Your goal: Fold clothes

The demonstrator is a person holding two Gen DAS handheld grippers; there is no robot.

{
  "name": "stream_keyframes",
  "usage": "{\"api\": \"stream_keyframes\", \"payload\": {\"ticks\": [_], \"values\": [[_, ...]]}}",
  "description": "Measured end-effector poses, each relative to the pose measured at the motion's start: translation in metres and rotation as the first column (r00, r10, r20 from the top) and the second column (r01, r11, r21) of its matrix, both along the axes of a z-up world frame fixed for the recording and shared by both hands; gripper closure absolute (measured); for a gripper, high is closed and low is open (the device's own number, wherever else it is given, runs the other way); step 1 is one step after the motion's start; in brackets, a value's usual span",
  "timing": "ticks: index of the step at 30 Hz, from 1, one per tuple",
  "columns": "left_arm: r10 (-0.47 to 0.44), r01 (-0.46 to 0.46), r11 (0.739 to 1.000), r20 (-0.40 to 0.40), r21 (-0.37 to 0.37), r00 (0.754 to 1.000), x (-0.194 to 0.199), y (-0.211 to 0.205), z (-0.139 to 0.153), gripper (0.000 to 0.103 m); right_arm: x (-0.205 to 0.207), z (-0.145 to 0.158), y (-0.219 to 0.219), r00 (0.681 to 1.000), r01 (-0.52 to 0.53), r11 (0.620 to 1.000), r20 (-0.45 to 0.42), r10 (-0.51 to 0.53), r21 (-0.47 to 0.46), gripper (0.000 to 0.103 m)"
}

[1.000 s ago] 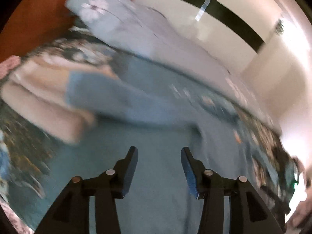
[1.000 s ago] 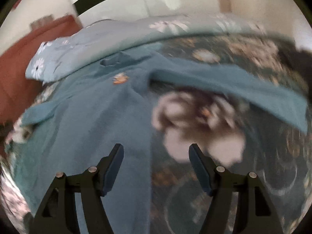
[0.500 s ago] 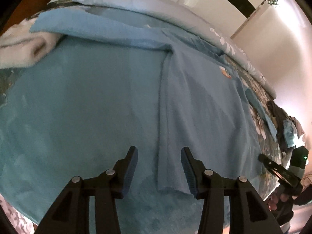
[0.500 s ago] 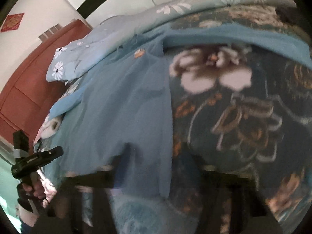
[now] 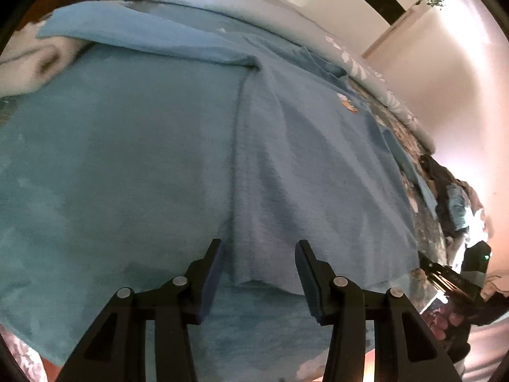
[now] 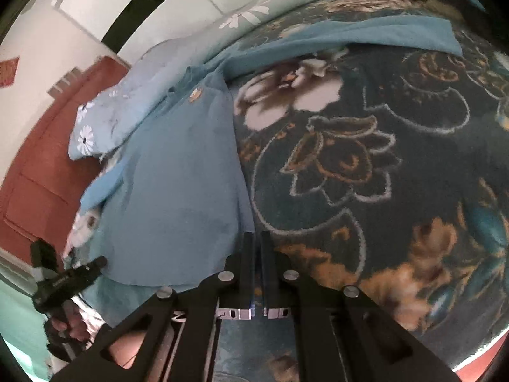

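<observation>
The light blue long-sleeved knit shirt lies spread flat on a teal plush blanket over the bed, collar toward the far pillows, hem toward the camera, so its long axis runs away from both grippers. Its near left hem corner sits directly between the spread jaws of the left gripper, whose pads stand either side of the fabric without pressing it; that hand looks placed to close on the corner. At the opposite corner the right gripper has just been closing, its jaws now pressed together at the shirt's side edge; whether cloth is actually pinched I cannot tell. The shirt looks soft and thin, with a small orange badge on the chest and one sleeve stretched out over the dark floral bedspread. A pale blue daisy-print pillow lies beyond.
</observation>
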State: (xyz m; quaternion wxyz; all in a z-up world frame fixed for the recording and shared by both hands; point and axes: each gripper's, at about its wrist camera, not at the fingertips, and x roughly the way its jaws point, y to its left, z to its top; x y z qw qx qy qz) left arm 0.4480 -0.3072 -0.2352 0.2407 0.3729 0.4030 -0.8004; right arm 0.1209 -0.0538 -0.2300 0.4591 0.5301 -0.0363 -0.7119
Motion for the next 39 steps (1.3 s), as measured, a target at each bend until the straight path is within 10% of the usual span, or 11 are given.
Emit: {"api": "stream_keyframes", "payload": {"ticks": [3,5,9,18,26,39], "values": [[0.022,-0.022,1.000,-0.023,0.020,0.999,0.001,-0.002,-0.001,0.057,-0.004,0.002,0.002,1.000,0.021,1.000,0.013,-0.020,-0.023,0.099],[0.032,-0.031,0.999,-0.033,0.033,0.999,0.003,-0.003,-0.002,0.081,-0.008,0.003,0.005,0.999,0.041,0.998,0.029,-0.039,-0.044,0.099],[0.103,-0.103,0.995,-0.010,-0.006,0.995,0.013,-0.005,-0.004,0.097,-0.020,0.000,0.010,0.996,0.071,0.996,0.055,-0.068,-0.053,0.099],[0.116,-0.115,0.993,0.014,-0.039,0.993,0.017,-0.002,-0.005,0.097,-0.005,0.000,0.005,1.000,-0.018,0.999,0.011,0.019,-0.043,0.071],[0.120,-0.120,0.993,-0.030,0.002,0.992,0.023,-0.004,-0.009,0.097,0.015,0.004,-0.007,0.988,-0.146,0.988,-0.048,0.144,-0.052,0.069],[0.135,-0.135,0.991,-0.041,0.018,0.990,0.022,-0.004,-0.011,0.096,0.009,0.003,0.000,0.991,-0.042,0.998,-0.127,0.046,0.039,0.080]]}}
